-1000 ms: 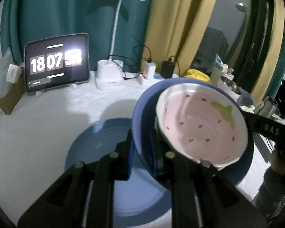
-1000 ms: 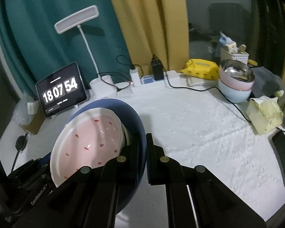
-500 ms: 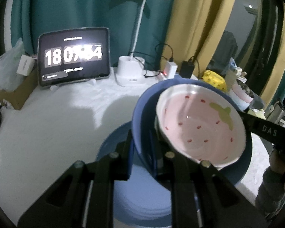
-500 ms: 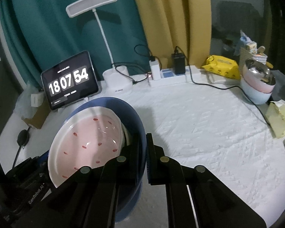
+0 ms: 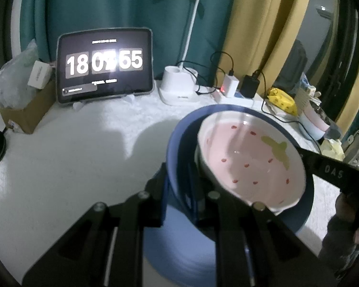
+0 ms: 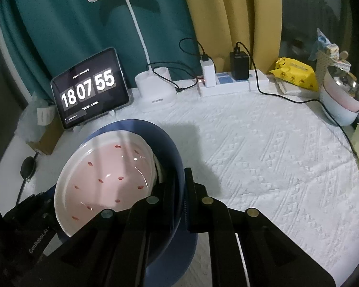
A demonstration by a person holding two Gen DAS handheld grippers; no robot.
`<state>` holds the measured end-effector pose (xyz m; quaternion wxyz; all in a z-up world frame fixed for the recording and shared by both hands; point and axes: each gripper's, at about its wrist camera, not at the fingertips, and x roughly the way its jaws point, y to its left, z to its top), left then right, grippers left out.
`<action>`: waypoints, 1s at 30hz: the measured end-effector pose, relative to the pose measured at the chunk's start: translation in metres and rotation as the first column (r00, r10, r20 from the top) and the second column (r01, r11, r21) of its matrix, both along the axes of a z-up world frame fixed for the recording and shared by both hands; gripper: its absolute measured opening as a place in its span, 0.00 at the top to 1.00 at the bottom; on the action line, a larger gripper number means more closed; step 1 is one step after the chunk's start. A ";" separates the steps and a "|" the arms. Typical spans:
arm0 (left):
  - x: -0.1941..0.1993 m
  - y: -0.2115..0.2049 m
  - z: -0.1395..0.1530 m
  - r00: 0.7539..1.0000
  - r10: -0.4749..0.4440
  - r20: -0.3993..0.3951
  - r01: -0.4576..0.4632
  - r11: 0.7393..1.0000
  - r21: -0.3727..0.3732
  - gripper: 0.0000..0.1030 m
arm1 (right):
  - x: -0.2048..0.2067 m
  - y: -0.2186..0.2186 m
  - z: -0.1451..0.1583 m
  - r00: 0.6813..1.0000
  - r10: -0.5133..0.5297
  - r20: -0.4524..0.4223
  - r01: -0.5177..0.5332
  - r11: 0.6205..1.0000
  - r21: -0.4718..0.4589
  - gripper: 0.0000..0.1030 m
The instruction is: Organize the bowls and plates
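A white textured cloth [image 6: 263,167] is covering the worktop, and teal and yellow curtains are hanging behind its far edge. Along that far edge a tablet clock [image 6: 91,88] is standing, with a white desk lamp [image 6: 155,93] beside it and a power strip [image 6: 229,83] with chargers plugged in. Near the far right corner a yellow packet [image 6: 296,71] is lying, and a stack of pale bowls [image 6: 342,102] is sitting beside it. At the left edge a cardboard box [image 5: 24,112] is holding a plastic bag.

The dark blue bowl [image 6: 170,157] is being held tilted above the worktop, with the pink strawberry bowl [image 6: 107,177] nested inside it. The left tool [image 5: 179,186] is closed tightly on the blue bowl's rim, one finger inside and one outside. The right tool [image 6: 179,191] is pinching the opposite side of the same rim in the same way. A lighter blue plate [image 5: 179,239] is lying on the worktop under the bowls.

The tools and the bowls are hiding most of this plate, so it is not possible to tell whether the blue bowl is touching it. A gloved hand [image 5: 347,220] is partly cut off at the right border of the left wrist view. The room behind the curtains is dark and hard to make out.
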<state>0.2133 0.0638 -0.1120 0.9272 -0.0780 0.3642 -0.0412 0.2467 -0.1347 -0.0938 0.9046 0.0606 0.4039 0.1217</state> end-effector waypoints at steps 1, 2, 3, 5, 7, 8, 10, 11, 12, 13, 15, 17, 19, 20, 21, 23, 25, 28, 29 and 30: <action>0.000 0.000 0.000 1.000 0.000 0.000 0.000 1.000 0.001 0.86 | 0.001 0.000 -0.001 1.000 0.000 -0.002 0.000 1.000 0.001 0.92; 0.000 0.000 0.000 1.000 0.000 0.001 0.000 1.000 0.003 0.86 | 0.001 0.000 -0.001 1.000 0.001 -0.004 -0.001 1.000 0.002 0.92; 0.000 0.000 0.000 1.000 0.000 0.002 0.000 1.000 0.007 0.86 | 0.001 0.000 -0.002 1.000 0.002 -0.004 -0.002 1.000 0.002 0.91; 0.000 0.000 0.000 1.000 0.003 0.003 -0.003 1.000 0.016 0.86 | 0.001 0.001 -0.003 1.000 0.005 -0.001 -0.005 1.000 -0.005 0.91; 0.000 0.000 0.000 1.000 0.006 0.003 -0.007 1.000 0.016 0.86 | 0.001 0.002 -0.003 1.000 0.007 0.003 -0.007 1.000 -0.012 0.90; 0.000 0.001 0.000 1.000 0.008 0.003 -0.008 1.000 0.015 0.85 | 0.000 0.003 -0.003 1.000 0.007 0.003 -0.007 1.000 -0.013 0.90; 0.000 0.001 0.000 1.000 0.012 0.004 -0.012 1.000 0.019 0.84 | 0.001 0.003 -0.004 1.000 0.009 -0.006 -0.009 1.000 -0.009 0.90; -0.001 0.000 0.001 1.000 0.011 0.010 -0.011 0.999 0.038 0.83 | 0.001 0.004 -0.004 1.000 0.011 -0.009 -0.011 1.000 -0.010 0.90; -0.001 0.000 0.001 1.000 0.009 0.018 -0.010 0.998 0.059 0.83 | 0.001 0.003 -0.003 1.000 0.011 -0.012 -0.011 1.000 -0.010 0.90; -0.001 -0.001 0.002 1.000 0.010 0.021 -0.011 0.997 0.075 0.82 | 0.002 0.003 -0.003 1.000 0.013 -0.014 -0.013 1.000 -0.014 0.90; -0.002 0.000 0.002 1.000 0.017 0.022 -0.019 0.996 0.088 0.82 | 0.001 0.004 -0.003 1.000 0.010 -0.005 -0.010 0.999 -0.041 0.90; -0.003 0.001 0.002 0.999 0.022 0.024 -0.024 0.995 0.096 0.82 | 0.001 0.005 -0.003 1.000 0.016 -0.003 -0.016 0.998 -0.056 0.88; -0.004 0.003 0.002 0.999 0.043 0.030 -0.046 0.994 0.099 0.82 | 0.000 0.006 -0.003 1.000 0.007 -0.006 -0.007 0.997 -0.072 0.83; -0.006 0.005 0.003 0.998 0.049 0.037 -0.052 0.994 0.094 0.82 | 0.000 0.007 -0.002 1.000 0.005 -0.008 -0.005 0.997 -0.077 0.81; -0.006 0.006 0.004 0.998 0.050 0.040 -0.053 0.994 0.093 0.82 | -0.001 0.007 -0.002 1.000 0.003 -0.008 -0.004 0.996 -0.085 0.77; -0.009 0.007 0.005 0.997 0.057 0.044 -0.061 0.994 0.094 0.82 | -0.003 0.008 -0.001 1.000 -0.003 -0.006 0.002 0.994 -0.109 0.73; -0.012 0.009 0.007 0.997 0.064 0.050 -0.068 0.993 0.092 0.82 | -0.005 0.008 -0.001 1.000 -0.006 -0.007 0.005 0.993 -0.120 0.71; -0.016 0.010 0.010 0.996 0.070 0.059 -0.075 0.993 0.086 0.82 | -0.008 0.008 0.001 1.000 -0.007 0.001 0.007 0.991 -0.130 0.67; -0.017 0.009 0.010 0.996 0.070 0.059 -0.075 0.993 0.088 0.81 | -0.009 0.007 0.002 1.000 -0.006 0.003 0.006 0.992 -0.129 0.66; -0.018 0.008 0.010 0.996 0.068 0.057 -0.073 0.993 0.091 0.81 | -0.010 0.007 0.003 1.000 -0.005 0.004 0.006 0.992 -0.128 0.62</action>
